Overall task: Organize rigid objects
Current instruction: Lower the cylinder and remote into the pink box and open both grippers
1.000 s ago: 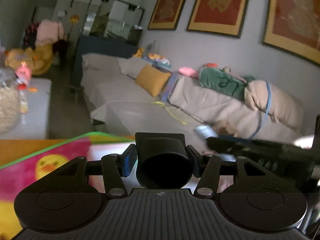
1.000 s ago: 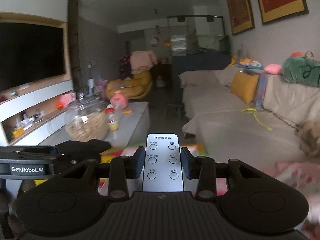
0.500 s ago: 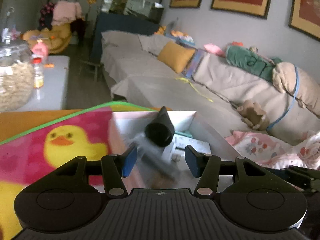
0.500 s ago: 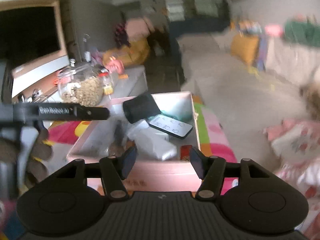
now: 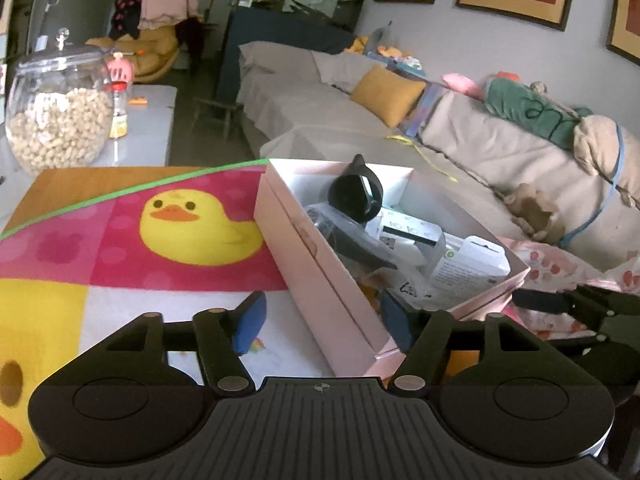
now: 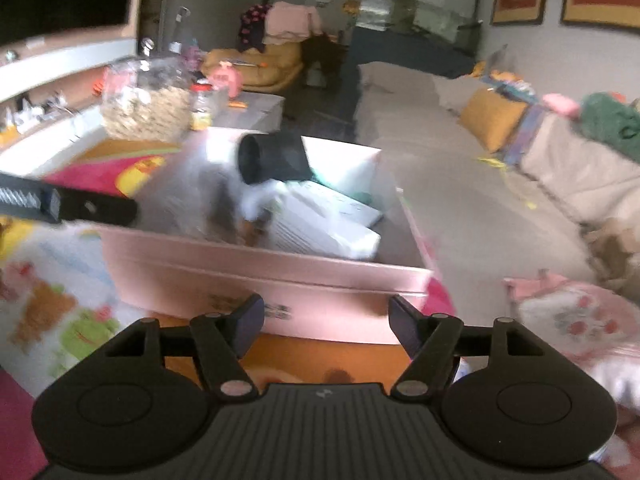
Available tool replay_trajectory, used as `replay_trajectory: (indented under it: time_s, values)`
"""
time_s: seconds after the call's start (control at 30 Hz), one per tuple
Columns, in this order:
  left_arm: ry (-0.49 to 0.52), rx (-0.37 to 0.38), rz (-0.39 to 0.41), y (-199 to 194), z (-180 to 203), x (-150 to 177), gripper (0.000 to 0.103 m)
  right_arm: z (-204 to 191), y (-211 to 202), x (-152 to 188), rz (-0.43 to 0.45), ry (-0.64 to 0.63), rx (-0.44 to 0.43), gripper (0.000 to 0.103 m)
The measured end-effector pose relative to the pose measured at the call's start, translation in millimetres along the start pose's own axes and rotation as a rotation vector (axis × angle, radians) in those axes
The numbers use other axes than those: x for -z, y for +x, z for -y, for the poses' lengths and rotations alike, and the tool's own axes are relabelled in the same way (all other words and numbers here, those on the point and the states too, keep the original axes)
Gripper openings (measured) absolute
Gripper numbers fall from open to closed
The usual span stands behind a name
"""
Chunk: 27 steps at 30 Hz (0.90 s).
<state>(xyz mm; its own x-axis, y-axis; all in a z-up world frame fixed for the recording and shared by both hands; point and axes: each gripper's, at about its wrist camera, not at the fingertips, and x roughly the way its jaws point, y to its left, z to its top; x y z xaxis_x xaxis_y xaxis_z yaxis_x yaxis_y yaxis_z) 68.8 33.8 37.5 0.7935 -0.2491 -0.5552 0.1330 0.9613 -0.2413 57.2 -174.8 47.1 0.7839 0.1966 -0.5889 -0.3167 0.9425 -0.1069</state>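
A pink cardboard box [image 5: 320, 264] [image 6: 256, 276] stands on a colourful duck mat [image 5: 192, 224]. In it lie a black hair dryer [image 5: 354, 194] [image 6: 276, 158], a white remote [image 6: 340, 204] and white packages [image 5: 468, 264]. My left gripper [image 5: 322, 320] is open and empty, just before the box's near corner. My right gripper [image 6: 326, 320] is open and empty, just before the box's long side. The left gripper also shows in the right wrist view [image 6: 68, 204], left of the box. The right wrist view is blurred.
A glass jar of nuts [image 5: 60, 108] and a small bottle [image 5: 119, 110] stand on a grey table [image 5: 148, 120] behind the mat. A beige sofa [image 5: 400, 148] with a yellow cushion [image 5: 386, 94] runs along the right. A pink floral cloth [image 6: 568, 316] lies at the right.
The left gripper has let go of the black hair dryer and the right has let go of the white remote; both now lie in the box. Both grippers have opened and drawn back.
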Motion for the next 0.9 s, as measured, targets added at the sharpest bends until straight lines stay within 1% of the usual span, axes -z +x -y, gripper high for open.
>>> replay_trajectory:
  time_s: [0.07, 0.13, 0.2, 0.23, 0.3, 0.37, 0.43, 0.5, 0.53, 0.57, 0.6, 0.63, 0.7, 0.77, 0.8, 0.83, 0.87, 0.9]
  values:
    - [0.006, -0.039, 0.013, 2, -7, -3, 0.082, -6, 5, -11, 0.006, 0.002, -0.032, 0.071]
    - [0.0, -0.089, 0.021, 3, -19, -7, 0.09, -17, 9, -20, 0.027, -0.022, -0.069, 0.071]
    - [-0.015, -0.127, 0.023, 6, -33, -12, 0.097, -27, 14, -28, 0.028, -0.037, -0.082, 0.071]
    - [-0.025, -0.149, 0.026, 6, -41, -15, 0.099, -34, 16, -30, 0.03, -0.056, -0.095, 0.071]
    - [-0.041, -0.168, 0.037, 3, -51, -17, 0.099, -43, 17, -29, 0.028, -0.078, -0.103, 0.071]
    - [-0.055, -0.173, 0.072, -7, -54, -16, 0.098, -51, 15, -24, 0.017, -0.081, -0.112, 0.071]
    - [-0.071, -0.188, 0.144, -27, -50, -8, 0.097, -56, 14, -15, -0.022, -0.06, -0.121, 0.072]
    - [-0.065, -0.2, 0.187, -47, -44, 1, 0.097, -61, 18, -5, -0.082, -0.029, -0.119, 0.073]
    - [-0.057, -0.202, 0.184, -55, -38, 8, 0.097, -62, 19, 3, -0.115, -0.013, -0.112, 0.075]
    - [-0.043, -0.201, 0.154, -60, -32, 17, 0.097, -61, 19, 11, -0.118, 0.012, -0.105, 0.078]
    - [-0.024, -0.195, 0.107, -62, -26, 26, 0.097, -59, 16, 17, -0.09, 0.05, -0.09, 0.088]
    - [-0.011, -0.191, 0.073, -63, -20, 36, 0.097, -57, 16, 21, -0.099, 0.083, -0.065, 0.091]
    - [0.009, -0.187, 0.026, -66, -11, 56, 0.097, -51, 16, 23, -0.109, 0.135, -0.063, 0.093]
    - [0.021, -0.204, -0.012, -62, -6, 69, 0.097, -50, 16, 24, -0.11, 0.143, -0.058, 0.094]
    - [0.021, -0.212, -0.027, -59, -4, 74, 0.097, -52, 16, 23, -0.11, 0.136, -0.051, 0.097]
    - [0.027, -0.228, -0.031, -57, -1, 79, 0.097, -54, 17, 24, -0.115, 0.133, -0.037, 0.101]
    - [0.053, -0.261, -0.023, -55, 5, 81, 0.097, -53, 17, 25, -0.12, 0.136, -0.022, 0.103]
    - [0.068, -0.287, -0.036, -51, 9, 81, 0.097, -51, 20, 25, -0.127, 0.145, -0.014, 0.103]
